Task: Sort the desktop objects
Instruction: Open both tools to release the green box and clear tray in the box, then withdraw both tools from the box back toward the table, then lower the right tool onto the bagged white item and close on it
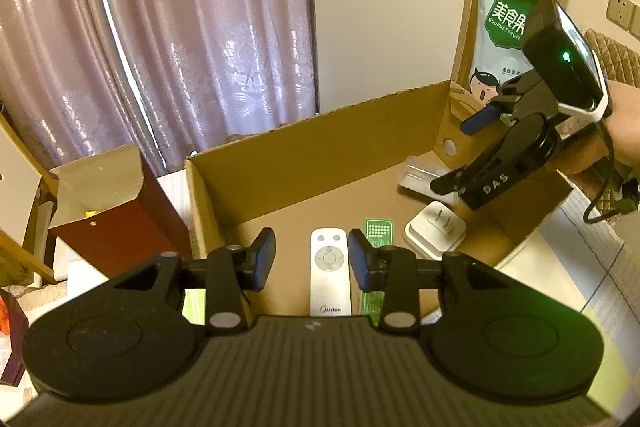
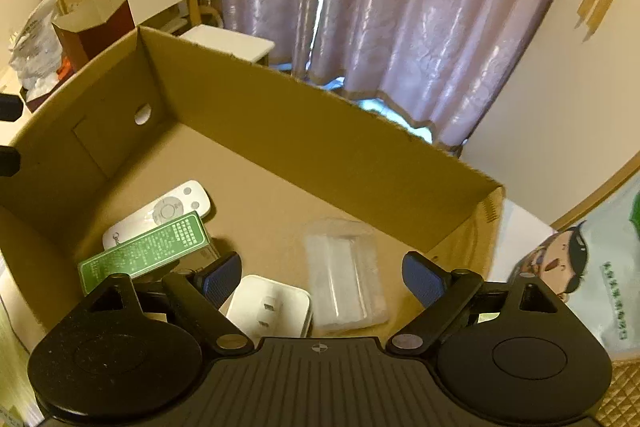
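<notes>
Currently, cardboard box (image 2: 304, 131) contains: white remote (image 1: 330, 271), green card (image 2: 146, 253), plug adapter (image 2: 270, 307), clear packet (image 2: 344, 279). Left gripper (image 1: 311, 259), right gripper (image 2: 322, 277): jaws spread, empty.

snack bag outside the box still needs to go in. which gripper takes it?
Right, probably. The snack bag sits just beside the open right gripper, outside the cardboard box. The left gripper is open over the remote, farther away.
</notes>
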